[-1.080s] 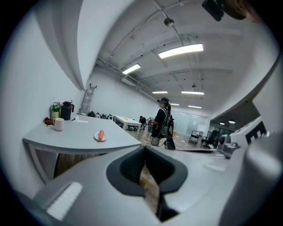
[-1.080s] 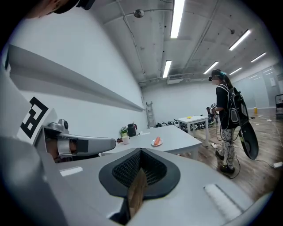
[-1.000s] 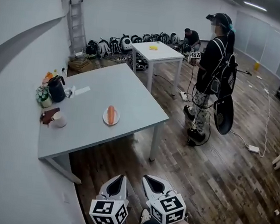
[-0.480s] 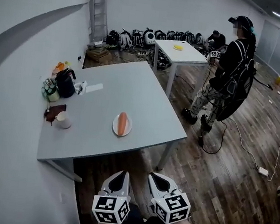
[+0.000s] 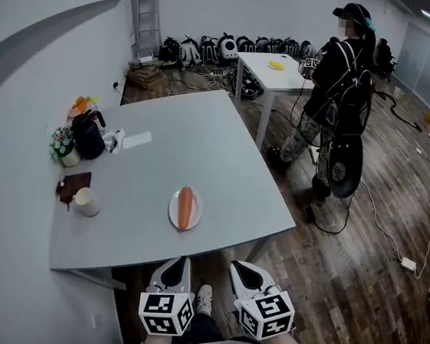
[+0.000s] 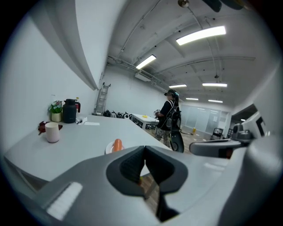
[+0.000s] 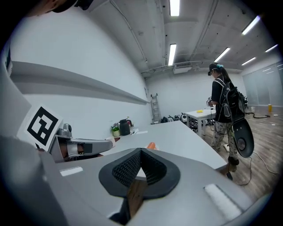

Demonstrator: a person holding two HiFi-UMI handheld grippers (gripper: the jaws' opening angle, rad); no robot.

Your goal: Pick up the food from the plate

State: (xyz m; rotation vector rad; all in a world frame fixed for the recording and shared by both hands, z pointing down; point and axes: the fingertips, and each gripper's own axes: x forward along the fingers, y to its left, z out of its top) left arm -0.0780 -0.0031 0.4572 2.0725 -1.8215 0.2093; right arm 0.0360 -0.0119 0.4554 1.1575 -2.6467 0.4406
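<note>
Short of the desk [image 5: 162,161] | left gripper [image 5: 180,263] and right gripper [image 5: 239,269]: jaws together, empty | approach step, I reckon | next: I open up, reach sausage [image 5: 185,206] on plate [image 5: 173,216].

Sausage [image 5: 185,206] on plate [image 5: 173,212], mid-table [image 5: 224,161].

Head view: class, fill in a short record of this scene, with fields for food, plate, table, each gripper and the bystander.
food: sausage, lying on the plate, untouched
plate: white, near the table's front edge
table: grey; cup and kettle on its left side
left gripper: shut, empty, short of the table
right gripper: shut, empty, beside the left
person: standing by the white table
</note>
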